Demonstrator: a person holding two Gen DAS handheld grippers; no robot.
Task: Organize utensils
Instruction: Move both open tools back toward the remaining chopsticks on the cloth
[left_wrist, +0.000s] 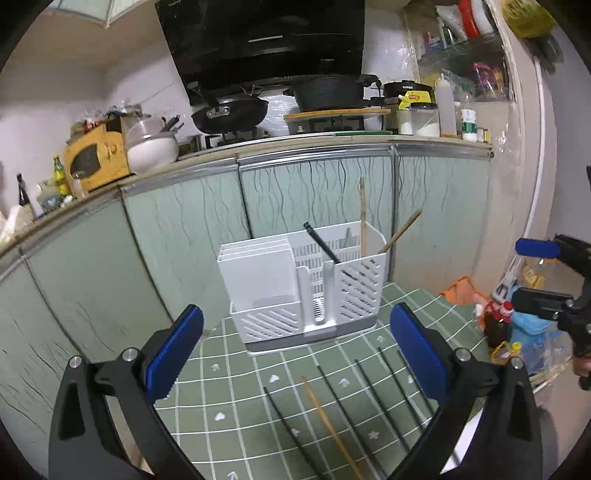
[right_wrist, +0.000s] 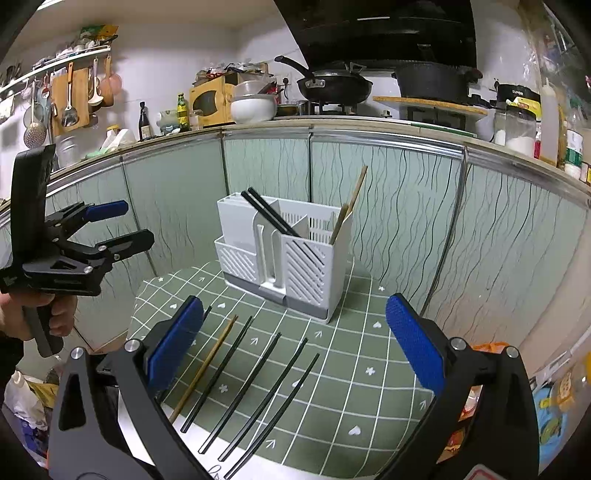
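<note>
A white utensil caddy (right_wrist: 284, 251) is taken as the landmark; it is stood on a green checked tablecloth (right_wrist: 343, 369), close against pale green cabinet doors (right_wrist: 399, 206) behind it. Black chopsticks (right_wrist: 273, 218) are seen leaning in the caddy's slotted middle compartment, and two wooden chopsticks (right_wrist: 351, 206) are propped in its far end compartment, their tips raised above the rim. In front of the caddy, on the cloth, a row of loose sticks is laid out: one wooden chopstick (right_wrist: 205, 367) and several black chopsticks (right_wrist: 258, 391), set side by side but apart from one another, all well clear of the caddy's base.

The right gripper (right_wrist: 295, 339) is held above that row with its blue pads spread wide and nothing between them; the left pad's tip overlaps the nearest black stick in view, though contact cannot be told. The left gripper (left_wrist: 295, 347) is likewise held wide open and empty in front of the caddy, over the same row. From the right wrist view the left gripper is seen off to the caddy's left, gripped by a hand (right_wrist: 44, 317)

Above and behind the caddy, a countertop is crowded with a yellow microwave (right_wrist: 210, 99), a white bowl (right_wrist: 253, 107), a black frying pan (right_wrist: 332, 86) and a dark pot (right_wrist: 432, 83). Bags and bottles (left_wrist: 506, 317) are piled to the caddy's right, beyond the cloth's edge
</note>
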